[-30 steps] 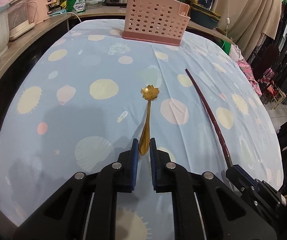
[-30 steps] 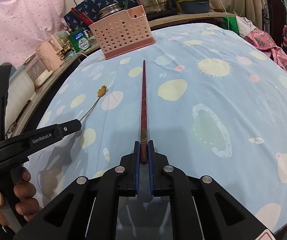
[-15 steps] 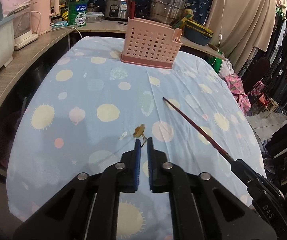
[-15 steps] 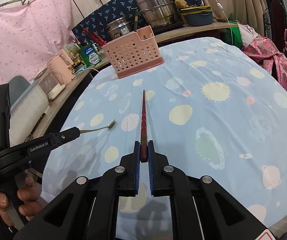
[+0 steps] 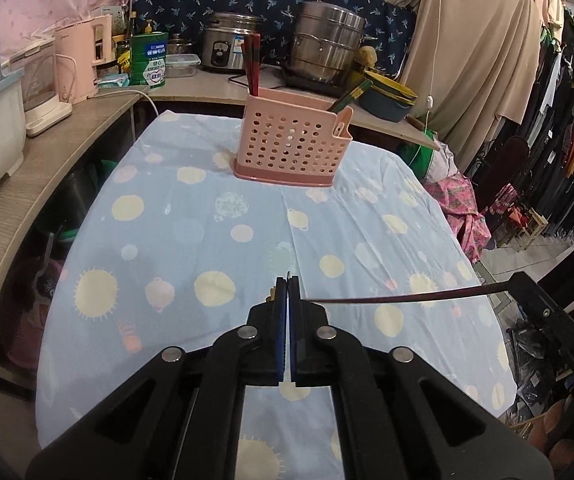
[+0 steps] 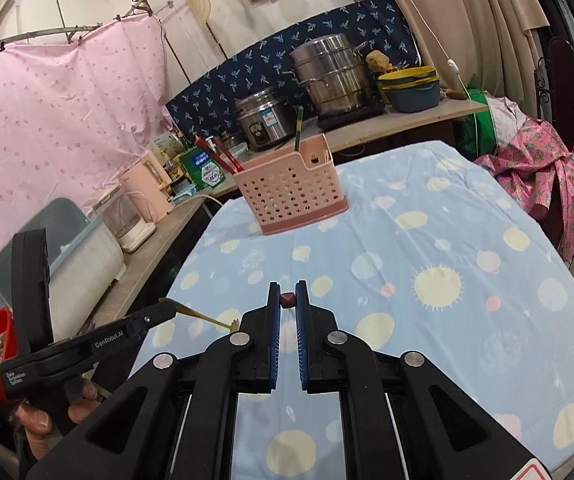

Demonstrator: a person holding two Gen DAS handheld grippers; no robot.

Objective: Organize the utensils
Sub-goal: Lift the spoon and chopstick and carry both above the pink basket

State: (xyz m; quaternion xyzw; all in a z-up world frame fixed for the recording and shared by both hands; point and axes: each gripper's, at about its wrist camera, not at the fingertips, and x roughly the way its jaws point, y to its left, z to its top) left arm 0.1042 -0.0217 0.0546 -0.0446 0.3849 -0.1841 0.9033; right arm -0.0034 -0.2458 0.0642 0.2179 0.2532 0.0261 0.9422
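My left gripper (image 5: 288, 280) is shut on the gold spoon (image 5: 271, 295), most of which is hidden behind the fingers. The right wrist view shows the spoon (image 6: 203, 315) sticking out level from the left gripper (image 6: 171, 307), clear of the blue spotted tablecloth (image 6: 447, 240). My right gripper (image 6: 287, 285) is shut on the dark red chopstick (image 6: 287, 300), seen end-on. In the left wrist view that chopstick (image 5: 407, 299) hangs level above the cloth, reaching out from the right gripper (image 5: 517, 284). The pink perforated utensil basket (image 5: 293, 148) stands at the table's far end with red chopsticks (image 6: 223, 156) and a green one (image 6: 298, 128) in it.
A wooden counter (image 5: 67, 152) wraps the left and far sides with kettles, a green tin (image 5: 150, 65), a rice cooker (image 5: 229, 46) and a steel pot (image 5: 327, 48). Hanging clothes (image 5: 559, 152) fill the right. A person's hand (image 6: 39, 424) holds the left gripper.
The left gripper closed on the spoon handle. Both grippers rose from the table, carrying the spoon and the chopstick, and tilted up so the basket and counter show more.
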